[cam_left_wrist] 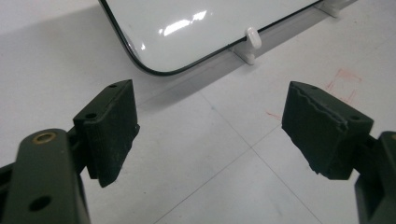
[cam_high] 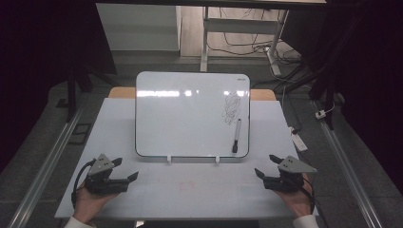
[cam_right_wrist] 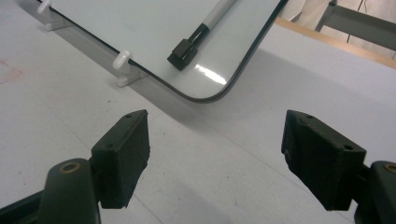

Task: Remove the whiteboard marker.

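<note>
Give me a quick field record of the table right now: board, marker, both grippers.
whiteboard: propped on two white clips at its lower edge, tilted back, mid table
scribble: black, upper right of board
marker: lying on board's right side, black cap end down
left gripper: open, empty, near front left of table
right gripper: open, empty, near front right
faint red marks: on table in front of board

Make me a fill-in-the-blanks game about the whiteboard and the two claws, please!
1. The marker lies on the ____ side of the whiteboard in the high view.
2. The scribble sits just ____ the marker.
3. The left claw and right claw are both ____.
4. The whiteboard leans on two small white ____.

Missing words: right; above; open; pegs
</note>
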